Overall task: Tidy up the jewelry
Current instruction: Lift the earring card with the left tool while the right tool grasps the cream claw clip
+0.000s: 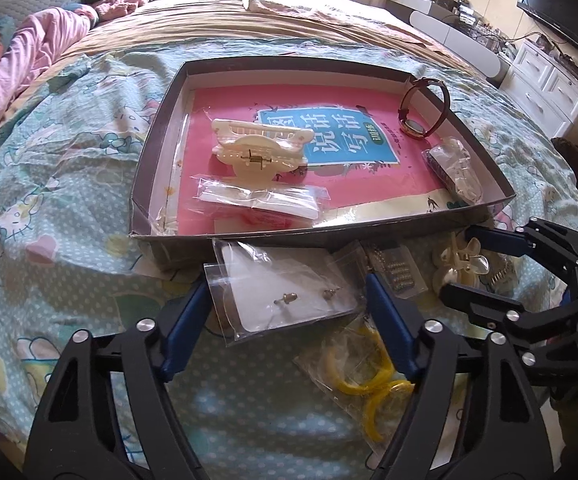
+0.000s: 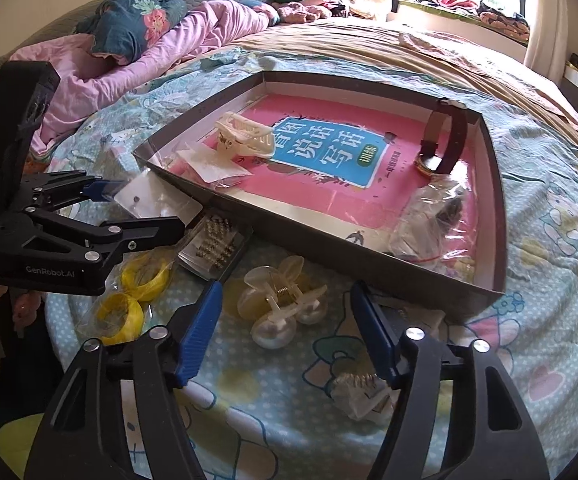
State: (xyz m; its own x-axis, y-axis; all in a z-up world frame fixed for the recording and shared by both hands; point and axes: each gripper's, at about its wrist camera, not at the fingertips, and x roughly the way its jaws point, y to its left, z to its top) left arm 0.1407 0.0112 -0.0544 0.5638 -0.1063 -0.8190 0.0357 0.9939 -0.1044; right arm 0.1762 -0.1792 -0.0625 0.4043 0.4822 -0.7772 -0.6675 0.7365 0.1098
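Note:
A clear bag with two small earrings [image 1: 289, 300] lies on the bedspread against the front wall of a dark shallow box [image 1: 157, 152]. My left gripper [image 1: 287, 286] straddles the bag. Its blue pads sit right at the bag's side edges, and the bag stays flat and uncrumpled. A translucent cream hair clip [image 2: 285, 304] rests on the bedspread between the fingers of my right gripper [image 2: 287, 286], with a gap on each side. The box holds a large cream claw clip [image 1: 261, 148], a brown-strapped watch [image 1: 417, 116] and bagged items on a pink book.
A bag of yellow rings [image 2: 137, 292] and a bag of small beads [image 2: 215, 242] lie between the two grippers. A crumpled white piece [image 2: 361, 396] sits under the right gripper's right finger. Pink bedding [image 2: 137, 64] is piled at the back left.

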